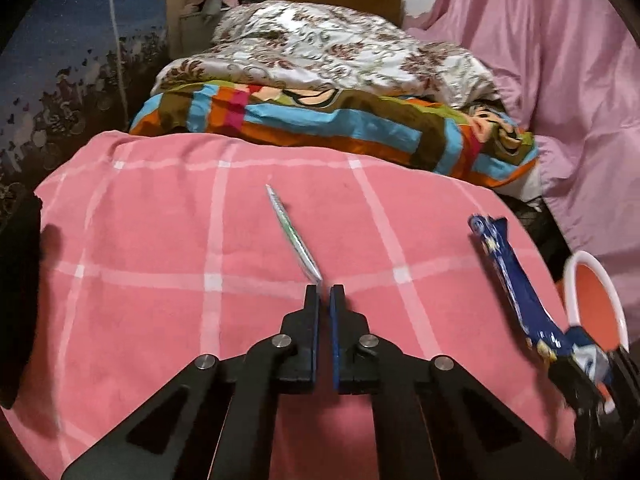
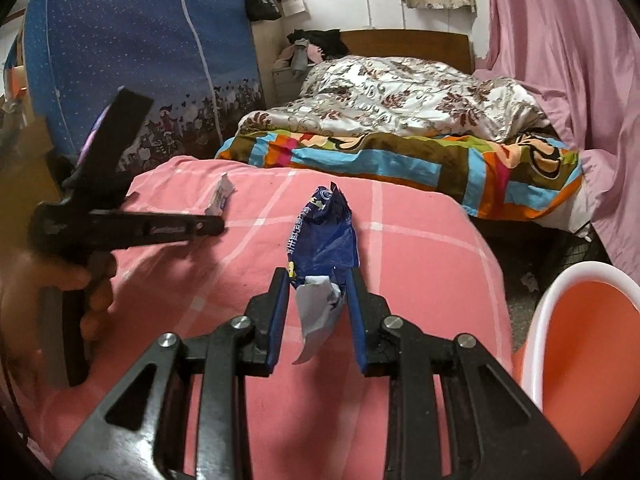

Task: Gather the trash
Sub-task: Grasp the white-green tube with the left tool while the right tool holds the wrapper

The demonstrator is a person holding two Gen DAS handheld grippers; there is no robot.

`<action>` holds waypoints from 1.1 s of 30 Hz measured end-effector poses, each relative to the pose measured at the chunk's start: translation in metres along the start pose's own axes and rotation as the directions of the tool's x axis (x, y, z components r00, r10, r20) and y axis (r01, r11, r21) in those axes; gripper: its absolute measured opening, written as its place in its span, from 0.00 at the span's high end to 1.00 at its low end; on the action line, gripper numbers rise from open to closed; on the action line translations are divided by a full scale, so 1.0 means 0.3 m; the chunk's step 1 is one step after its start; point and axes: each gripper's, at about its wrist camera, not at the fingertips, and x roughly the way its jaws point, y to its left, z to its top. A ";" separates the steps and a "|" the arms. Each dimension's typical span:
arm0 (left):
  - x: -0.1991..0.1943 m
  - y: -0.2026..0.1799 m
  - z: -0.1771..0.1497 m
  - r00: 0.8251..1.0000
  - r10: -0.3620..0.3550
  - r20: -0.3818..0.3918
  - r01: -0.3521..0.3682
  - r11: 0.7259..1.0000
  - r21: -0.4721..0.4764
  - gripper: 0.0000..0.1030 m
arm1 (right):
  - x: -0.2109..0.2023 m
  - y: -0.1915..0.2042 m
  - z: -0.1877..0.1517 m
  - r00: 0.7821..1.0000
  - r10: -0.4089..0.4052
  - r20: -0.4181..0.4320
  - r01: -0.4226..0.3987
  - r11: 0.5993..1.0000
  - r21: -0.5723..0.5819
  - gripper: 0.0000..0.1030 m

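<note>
From my left tool (image 1: 324, 289) I see the two fingers pinched nearly together on the near end of a thin silver wrapper (image 1: 293, 234), which runs edge-on away from me, over the pink checked blanket (image 1: 160, 260). From the right wrist view that same wrapper (image 2: 221, 199) shows as a small pale packet held at the tip of the left tool (image 2: 216, 222), out at the far left part of the blanket, with the operator's hand (image 2: 60, 292) wrapped around the handle below it.

My right tool (image 2: 319, 280) is clenched on a crumpled blue snack bag (image 2: 326, 236). The blue body of the bag sticks out forward past the fingertips, and a torn silver-white flap hangs down between the fingers toward the blanket (image 2: 420, 280). In the left wrist view the blue bag (image 1: 516, 280) stretches lengthwise over the right edge of the blanket, its near end gripped in the right tool (image 1: 588, 372) at the frame's lower right.

An orange bin with a white rim (image 2: 580, 344) stands just beside the bed, to the right of my right tool, its mouth tilted toward me. It also peeks in at the right edge of the left view (image 1: 596, 304), directly behind the blue bag. Beyond the pink blanket lie a striped multicolour blanket (image 1: 320, 120) and a floral quilt (image 1: 320, 52).
</note>
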 end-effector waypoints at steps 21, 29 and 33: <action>-0.042 -0.016 -0.002 0.999 -0.024 0.027 0.027 0.996 -0.086 1.00 | -0.048 -0.029 -0.023 0.998 -0.022 0.051 0.021 0.999 0.033 0.79; 0.000 0.001 0.065 0.998 -0.053 0.030 0.057 0.987 -0.148 0.62 | 0.026 -0.068 0.032 1.000 0.003 0.028 -0.005 0.997 0.071 0.79; 0.003 0.006 0.086 0.997 -0.057 0.044 0.063 0.986 -0.153 0.61 | 0.048 -0.053 0.033 1.000 0.006 0.011 -0.007 0.999 0.051 0.79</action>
